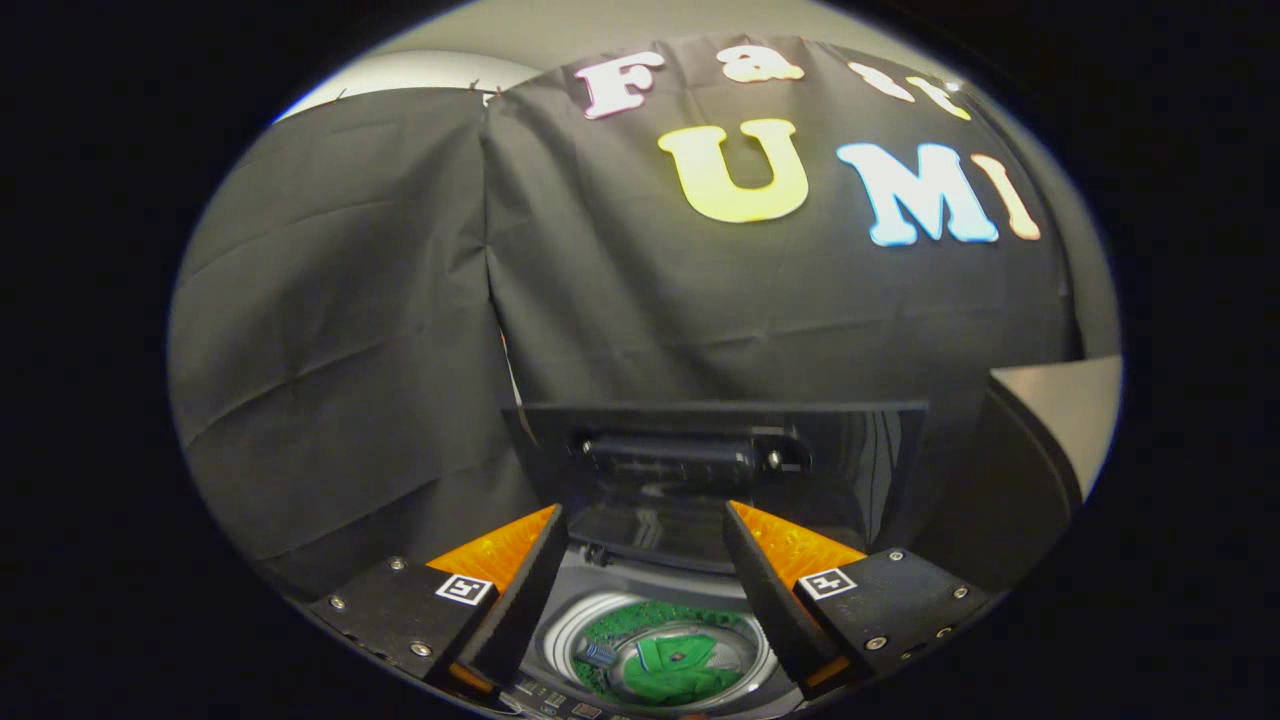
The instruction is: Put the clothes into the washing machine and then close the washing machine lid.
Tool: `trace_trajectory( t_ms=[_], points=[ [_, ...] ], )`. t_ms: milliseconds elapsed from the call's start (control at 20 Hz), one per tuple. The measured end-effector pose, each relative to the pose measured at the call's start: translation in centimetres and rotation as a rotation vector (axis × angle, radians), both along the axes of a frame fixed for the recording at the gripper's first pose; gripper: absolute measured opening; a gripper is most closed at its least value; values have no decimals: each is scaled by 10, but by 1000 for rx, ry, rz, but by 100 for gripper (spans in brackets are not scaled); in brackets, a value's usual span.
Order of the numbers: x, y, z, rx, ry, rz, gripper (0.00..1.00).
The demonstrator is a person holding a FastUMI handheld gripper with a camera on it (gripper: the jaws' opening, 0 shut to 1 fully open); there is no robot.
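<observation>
Nearest to us, our gripper (645, 580) hangs over the washing machine (560, 585) with its fingers spread apart and nothing between them. Below the gap, down in the drum (570, 628), we see the clothes (675, 662), a green bundle lying on the drum's floor, with a small bluish item (598, 655) just beside it toward the left finger; we cannot tell what that item is. So the loading half of the job looks done to us, and the lid (715, 445) becomes the thing to handle. It stands raised, near upright, just beyond the fingertips, its long axis running crosswise to the fingers, with a dark handle-like bar (680, 455) across its upper part. We judge the coming move turns on this: the lid lies ahead of and above the open jaws, not below them, so we would need to reach forward to its top edge and bring it down toward us over the drum opening
</observation>
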State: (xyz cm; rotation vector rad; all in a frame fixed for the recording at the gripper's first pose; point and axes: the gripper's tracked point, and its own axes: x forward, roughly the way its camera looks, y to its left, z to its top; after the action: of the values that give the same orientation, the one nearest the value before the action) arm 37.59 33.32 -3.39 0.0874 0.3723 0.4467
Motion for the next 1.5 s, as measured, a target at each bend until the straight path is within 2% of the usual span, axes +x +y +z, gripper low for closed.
trace_trajectory(
  t_ms=[250, 500, 750, 1050, 1350, 1500],
  points=[
    [36, 10, 46, -6, -115, -23, 95],
    [86, 6, 51, -47, -149, -95, 95],
    [132, 0, 36, -78, -89, -181, 96],
    [164, -7, 2, -178, 2, -227, 96],
    [164, -20, -42, -230, 151, -274, 96],
    [161, -26, -47, -192, 180, -297, 96]
  ],
)
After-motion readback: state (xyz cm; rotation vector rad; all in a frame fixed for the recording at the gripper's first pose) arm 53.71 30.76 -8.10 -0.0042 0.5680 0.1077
